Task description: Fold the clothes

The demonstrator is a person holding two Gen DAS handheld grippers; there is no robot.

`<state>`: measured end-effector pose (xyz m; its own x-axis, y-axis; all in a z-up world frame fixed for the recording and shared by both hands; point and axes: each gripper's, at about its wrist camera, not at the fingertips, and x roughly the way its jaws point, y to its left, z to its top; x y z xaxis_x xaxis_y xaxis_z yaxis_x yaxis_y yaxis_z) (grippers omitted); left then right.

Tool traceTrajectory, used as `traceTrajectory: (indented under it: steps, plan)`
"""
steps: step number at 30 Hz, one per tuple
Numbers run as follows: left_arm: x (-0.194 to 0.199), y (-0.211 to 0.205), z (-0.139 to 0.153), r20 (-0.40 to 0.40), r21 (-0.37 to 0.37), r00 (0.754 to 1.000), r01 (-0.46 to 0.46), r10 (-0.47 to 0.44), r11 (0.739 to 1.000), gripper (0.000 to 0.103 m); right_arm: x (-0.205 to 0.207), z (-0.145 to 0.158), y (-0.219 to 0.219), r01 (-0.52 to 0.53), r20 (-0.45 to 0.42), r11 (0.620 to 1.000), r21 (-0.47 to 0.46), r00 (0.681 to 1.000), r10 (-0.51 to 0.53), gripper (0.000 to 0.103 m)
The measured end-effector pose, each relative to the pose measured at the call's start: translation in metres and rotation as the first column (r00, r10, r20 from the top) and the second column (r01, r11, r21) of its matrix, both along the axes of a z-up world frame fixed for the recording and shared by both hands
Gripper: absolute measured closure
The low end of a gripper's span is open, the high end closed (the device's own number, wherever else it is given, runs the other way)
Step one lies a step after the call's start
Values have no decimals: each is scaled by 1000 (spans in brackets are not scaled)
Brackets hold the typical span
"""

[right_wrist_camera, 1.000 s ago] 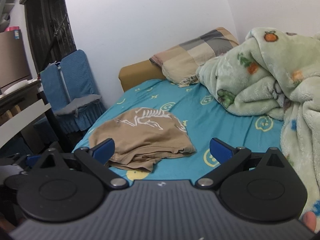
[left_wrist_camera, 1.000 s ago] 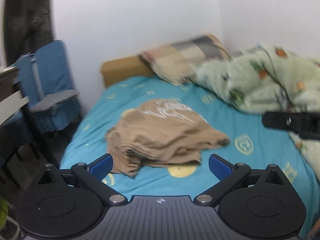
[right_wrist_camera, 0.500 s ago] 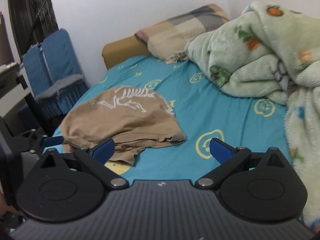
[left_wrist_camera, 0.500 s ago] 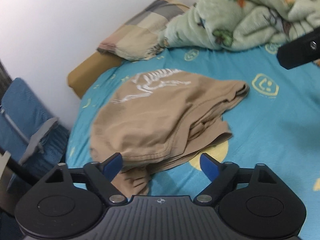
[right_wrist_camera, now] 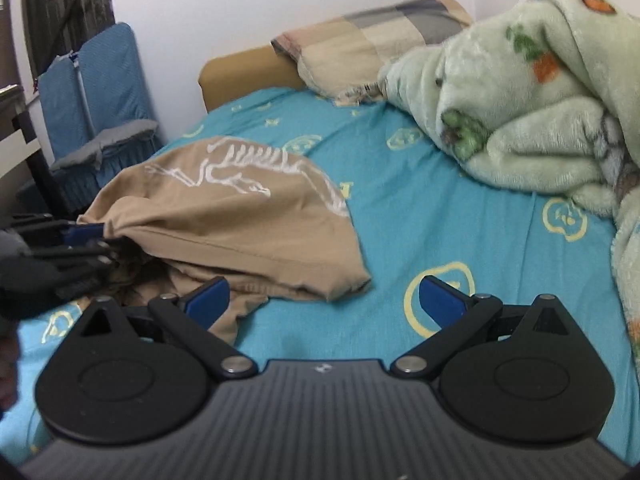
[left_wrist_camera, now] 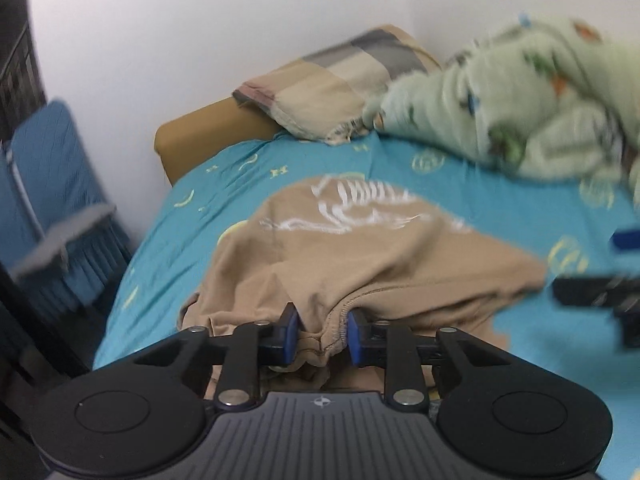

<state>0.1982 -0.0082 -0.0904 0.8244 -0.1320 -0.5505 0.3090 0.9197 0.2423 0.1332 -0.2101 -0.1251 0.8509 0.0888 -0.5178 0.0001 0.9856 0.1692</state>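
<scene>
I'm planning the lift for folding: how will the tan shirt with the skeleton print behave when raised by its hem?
The tan shirt looks thin and floppy: it lies in soft, bunched layers, so it will likely drape and sag. The left claw, just closing, pinches only a gathered hem, so layers may slip loose. It probably weighs little, barely denting the bed sheet.

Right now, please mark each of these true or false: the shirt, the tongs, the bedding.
1. The left tongs have been closing and pinch the tan shirt. True.
2. The right tongs grip the shirt. False: open, nothing between them.
3. The shirt lies on a teal sheet. True.
4. The shirt print is a red flower. False: a white skeleton.
5. The green blanket covers the shirt. False: they lie apart.
</scene>
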Motion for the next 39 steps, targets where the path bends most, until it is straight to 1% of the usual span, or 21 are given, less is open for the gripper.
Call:
traceTrajectory:
  steps: [2, 5, 8, 10, 12, 14, 17, 19, 21, 23, 25, 27, 28, 30, 33, 36, 37, 39]
  plan:
    - [-4, 6, 14, -3, -64, 1000, -17, 16, 998, 81, -1, 3, 6, -22, 43, 999, -28, 999, 23, 0]
    - [-14, 11, 30, -21, -150, 999, -44, 41, 988, 85, 5, 6, 23, -74, 92, 994, -85, 992, 81, 0]
    - [-35, 16, 42, -5, -193, 998, -56, 56, 980, 85, 12, 4, 43, -140, 103, 982, -128, 983, 154, 0]
    - [-47, 18, 50, 10, -221, 998, -61, 64, 973, 86, 17, 1, 56, -169, 120, 970, -174, 974, 191, 0]
    - [-53, 19, 53, 2, -257, 997, -74, 77, 964, 87, 26, -5, 65, -163, 140, 957, -239, 970, 200, 0]
    - [-58, 20, 56, -4, -281, 996, -86, 89, 956, 88, 40, -12, 66, -134, 120, 958, -254, 978, 168, 0]
    - [-65, 25, 59, -10, -317, 995, -99, 102, 943, 90, 46, -6, 45, -53, 165, 988, -142, 983, 77, 0]
    - [-70, 30, 62, -12, -347, 994, -103, 106, 932, 91, 42, 7, 29, -3, 217, 999, -37, 976, 11, 0]
    - [-79, 33, 65, 12, -361, 994, -97, 109, 927, 92, 35, 24, 19, 36, 274, 999, 34, 961, -44, 0]
    - [-90, 36, 71, 32, -388, 992, -97, 118, 916, 92, 24, 41, 20, 42, 339, 998, 40, 939, -53, 0]
    - [-103, 41, 80, 47, -432, 991, -96, 129, 897, 92, 14, 51, 20, 32, 366, 999, 39, 930, -44, 0]
    - [-121, 48, 89, 78, -469, 986, -92, 145, 878, 92, 4, 61, 20, 22, 391, 999, 37, 920, -35, 0]
    - [-129, 52, 94, 92, -483, 984, -90, 153, 871, 93, -1, 61, 19, 16, 380, 999, 40, 924, -30, 0]
    - [-143, 59, 101, 106, -510, 980, -92, 169, 855, 93, -9, 57, 18, 22, 329, 999, 28, 944, -30, 0]
    - [-161, 70, 108, 106, -542, 976, -103, 189, 834, 93, -18, 47, 16, 66, 204, 998, 12, 977, -67, 0]
    - [-173, 79, 111, 94, -563, 974, -119, 206, 818, 94, -28, 39, 13, 102, 93, 995, 3, 990, -102, 0]
    - [-175, 82, 111, 80, -571, 974, -129, 212, 811, 94, -32, 38, 13, 105, 77, 994, -6, 992, -104, 0]
    - [-177, 87, 110, 61, -581, 974, -143, 218, 801, 94, -41, 40, 15, 117, 81, 992, -48, 990, -113, 0]
